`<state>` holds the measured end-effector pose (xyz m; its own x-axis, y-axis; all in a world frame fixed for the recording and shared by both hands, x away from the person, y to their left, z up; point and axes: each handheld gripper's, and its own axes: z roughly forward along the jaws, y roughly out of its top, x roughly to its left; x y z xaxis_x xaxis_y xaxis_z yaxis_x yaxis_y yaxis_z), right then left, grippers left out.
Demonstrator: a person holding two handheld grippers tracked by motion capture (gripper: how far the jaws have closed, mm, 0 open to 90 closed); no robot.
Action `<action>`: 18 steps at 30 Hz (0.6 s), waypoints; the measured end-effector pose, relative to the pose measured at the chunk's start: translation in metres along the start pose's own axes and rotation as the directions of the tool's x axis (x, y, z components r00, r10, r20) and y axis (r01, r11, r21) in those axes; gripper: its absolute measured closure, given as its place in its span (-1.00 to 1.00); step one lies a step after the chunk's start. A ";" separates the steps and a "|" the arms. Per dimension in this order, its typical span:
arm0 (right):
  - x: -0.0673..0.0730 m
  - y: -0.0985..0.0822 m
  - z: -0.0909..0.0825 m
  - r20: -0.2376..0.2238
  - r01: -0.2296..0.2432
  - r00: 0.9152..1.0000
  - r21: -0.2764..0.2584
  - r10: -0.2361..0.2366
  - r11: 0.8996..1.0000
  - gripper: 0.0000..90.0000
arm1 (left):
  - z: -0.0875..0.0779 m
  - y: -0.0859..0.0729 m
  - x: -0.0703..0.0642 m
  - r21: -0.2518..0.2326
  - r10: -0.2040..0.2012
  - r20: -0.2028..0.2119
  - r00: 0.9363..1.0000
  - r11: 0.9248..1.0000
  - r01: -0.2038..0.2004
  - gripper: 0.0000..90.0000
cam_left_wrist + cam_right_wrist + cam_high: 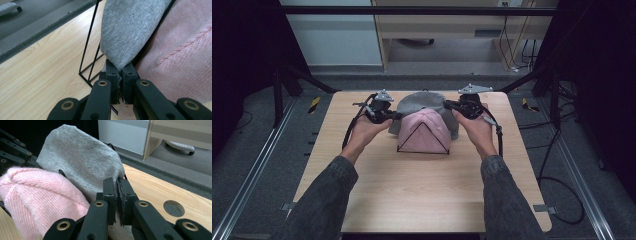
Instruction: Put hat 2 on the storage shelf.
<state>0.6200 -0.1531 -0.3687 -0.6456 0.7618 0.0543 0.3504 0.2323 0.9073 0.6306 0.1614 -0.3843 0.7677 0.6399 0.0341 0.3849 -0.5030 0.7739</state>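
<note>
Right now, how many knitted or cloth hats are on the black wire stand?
2. The pink hat sits on the near side of the wire stand. The grey hat is behind it, pinched at its edges by the left gripper and the right gripper. Others may be hidden.

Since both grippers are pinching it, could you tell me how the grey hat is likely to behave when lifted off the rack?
The grey hat looks like soft jersey, so it will probably sag between the left gripper and right gripper. It seems light. The thin wire rack might shift if the fabric snags.
</note>
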 end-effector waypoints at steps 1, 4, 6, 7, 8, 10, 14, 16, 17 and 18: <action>-0.001 -0.001 0.000 0.000 0.002 1.000 0.001 -0.002 1.000 0.92 | 0.001 -0.001 0.000 0.002 -0.001 0.000 1.000 1.000 0.001 0.92; -0.002 -0.003 -0.001 0.002 -0.006 1.000 0.005 0.006 1.000 0.93 | 0.001 -0.002 -0.001 0.001 -0.001 0.003 1.000 1.000 0.001 0.92; -0.003 -0.005 -0.002 0.004 -0.012 1.000 0.009 0.012 1.000 0.94 | 0.003 -0.004 -0.001 0.008 -0.001 0.005 1.000 1.000 0.001 0.92; -0.003 -0.005 -0.002 0.004 -0.012 1.000 0.009 0.012 1.000 0.94 | 0.003 -0.004 -0.001 0.008 -0.001 0.005 1.000 1.000 0.001 0.92; -0.003 -0.007 -0.001 0.003 -0.014 1.000 0.013 0.014 1.000 0.95 | 0.004 -0.006 -0.002 0.011 -0.002 0.006 1.000 1.000 0.002 0.92; -0.004 -0.008 -0.001 0.003 -0.014 1.000 0.014 0.014 1.000 0.95 | 0.005 -0.006 -0.002 0.013 -0.002 0.007 1.000 1.000 0.002 0.92; -0.004 -0.011 0.001 -0.002 -0.018 1.000 0.020 0.018 1.000 1.00 | 0.007 -0.008 -0.002 0.010 -0.009 0.012 1.000 1.000 0.009 0.92; -0.004 -0.012 0.002 -0.003 -0.017 1.000 0.021 0.017 1.000 1.00 | 0.007 -0.008 -0.002 0.009 -0.011 0.015 1.000 1.000 0.011 0.92; -0.004 -0.013 0.002 -0.003 -0.024 1.000 0.025 0.024 0.999 1.00 | 0.007 -0.008 -0.002 0.010 -0.013 0.017 1.000 1.000 0.013 0.91; -0.004 -0.013 0.002 -0.003 -0.024 1.000 0.025 0.024 0.999 1.00 | 0.008 -0.009 -0.002 0.010 -0.014 0.017 1.000 1.000 0.013 0.91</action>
<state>0.6195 -0.1579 -0.3812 -0.6391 0.7652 0.0774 0.3829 0.2293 0.8949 0.6293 0.1598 -0.3959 0.7712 0.6365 0.0127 0.4002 -0.5001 0.7679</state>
